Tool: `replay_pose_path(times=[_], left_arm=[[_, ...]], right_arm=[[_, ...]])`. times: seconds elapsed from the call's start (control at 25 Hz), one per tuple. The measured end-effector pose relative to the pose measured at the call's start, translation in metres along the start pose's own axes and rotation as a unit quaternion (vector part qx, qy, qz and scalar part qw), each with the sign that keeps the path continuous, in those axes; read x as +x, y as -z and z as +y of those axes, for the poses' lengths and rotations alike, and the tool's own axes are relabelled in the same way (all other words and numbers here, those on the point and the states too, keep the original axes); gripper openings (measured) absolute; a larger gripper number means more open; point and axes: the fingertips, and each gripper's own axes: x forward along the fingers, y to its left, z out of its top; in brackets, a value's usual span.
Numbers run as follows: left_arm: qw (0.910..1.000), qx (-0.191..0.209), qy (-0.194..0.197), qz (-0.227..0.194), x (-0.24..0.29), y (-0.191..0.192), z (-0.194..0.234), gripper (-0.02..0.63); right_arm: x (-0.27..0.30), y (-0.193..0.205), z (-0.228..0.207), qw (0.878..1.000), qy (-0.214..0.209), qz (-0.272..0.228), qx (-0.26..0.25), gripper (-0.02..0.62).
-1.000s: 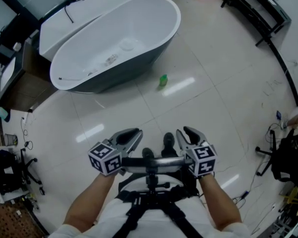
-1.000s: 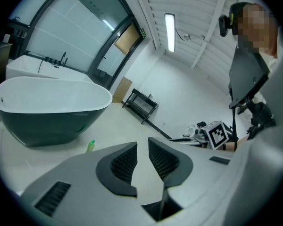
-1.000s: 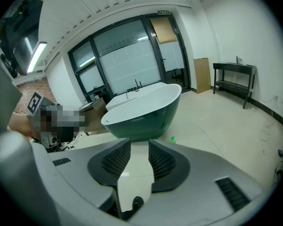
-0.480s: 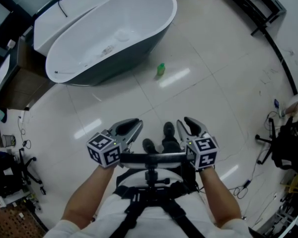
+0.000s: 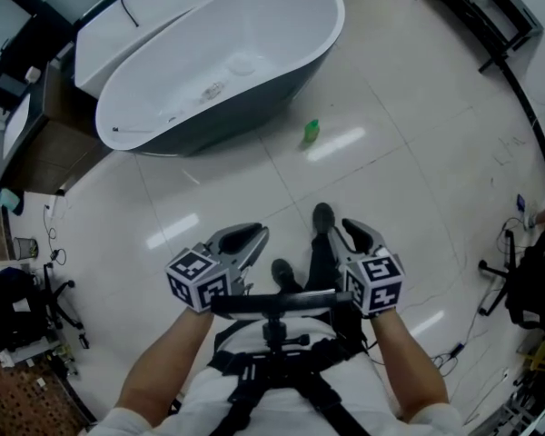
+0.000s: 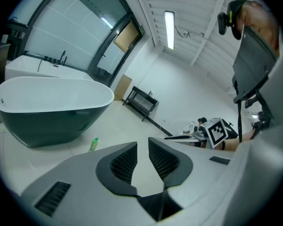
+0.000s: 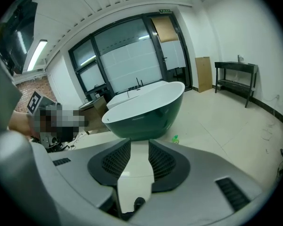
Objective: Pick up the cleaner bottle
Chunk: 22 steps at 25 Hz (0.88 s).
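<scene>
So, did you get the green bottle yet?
Not yet, nothing is done. The bottle stands on the floor by the tub, far from both grippers. The left gripper and right gripper are open and empty. Left to do: walk over, close one gripper on the bottle and lift it.

Bright, even indoor light from ceiling strip lamps (image 6: 169, 29) lays white glare streaks on the glossy floor (image 5: 338, 143), shadows are soft, focus is sharp throughout, and both gripper views bow strongly and fall to black at their rounded edges.
</scene>
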Motion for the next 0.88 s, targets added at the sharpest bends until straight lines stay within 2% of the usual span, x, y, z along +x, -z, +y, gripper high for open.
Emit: replay_pose_path(times=[0.24,0.48,0.64,0.72,0.88], left_arm=[[0.9997,-0.01,-0.015,0.014,0.027,-0.004,0.026,0.074],[0.9986,-0.034,-0.02,0.035,0.082,-0.003,0.054,0.074],[0.9975,-0.043,-0.033,0.045,0.123,0.003,0.079,0.074],[0.9969,-0.04,-0.044,0.052,0.144,0.009,0.092,0.074],[0.9963,-0.007,-0.066,0.056,0.186,0.015,0.116,0.074]], right_arm=[[0.034,-0.003,-0.025,0.999,-0.016,0.032,-0.006,0.115],[0.064,-0.011,-0.055,0.998,-0.032,0.054,-0.026,0.115],[0.081,-0.006,-0.075,0.996,-0.042,0.072,-0.016,0.115],[0.089,-0.001,-0.084,0.996,-0.046,0.078,-0.004,0.115],[0.105,0.014,-0.106,0.995,-0.049,0.09,0.022,0.115]])
